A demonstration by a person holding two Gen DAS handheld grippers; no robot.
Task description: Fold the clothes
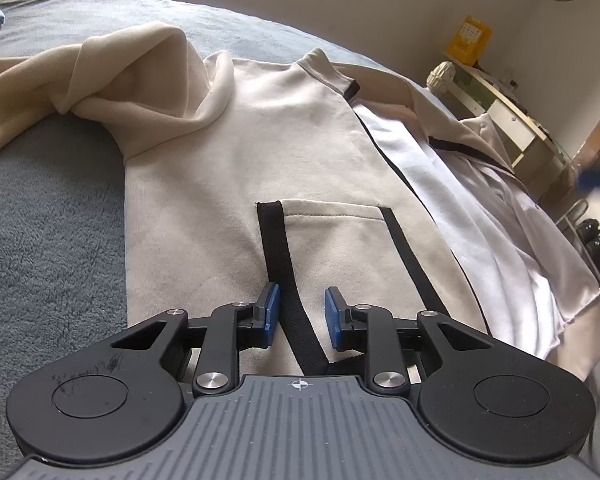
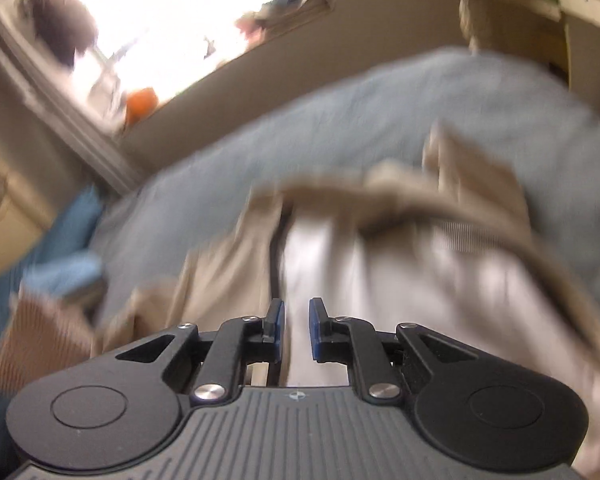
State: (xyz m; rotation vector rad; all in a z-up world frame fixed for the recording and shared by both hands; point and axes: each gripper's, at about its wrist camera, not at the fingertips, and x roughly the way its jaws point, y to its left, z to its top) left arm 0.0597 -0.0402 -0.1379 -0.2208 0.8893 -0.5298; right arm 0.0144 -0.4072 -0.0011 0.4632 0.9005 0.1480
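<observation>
hoodie (image 1: 236, 152): on bed (image 1: 52, 248), one side turned over, sleeve bunched, folding partly done | left gripper (image 1: 302, 316) fingers apart, empty | right gripper (image 2: 296, 330) fingers slightly apart, empty

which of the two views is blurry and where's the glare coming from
Right wrist view: heavy motion blur smears the beige hoodie and bed, and only the right gripper stays sharp; the window is blown out to white. Left wrist view: sharp, with soft daylight on the hoodie, fisheye bending of the blue blanket, and a small blurred blue patch at the right edge.
</observation>
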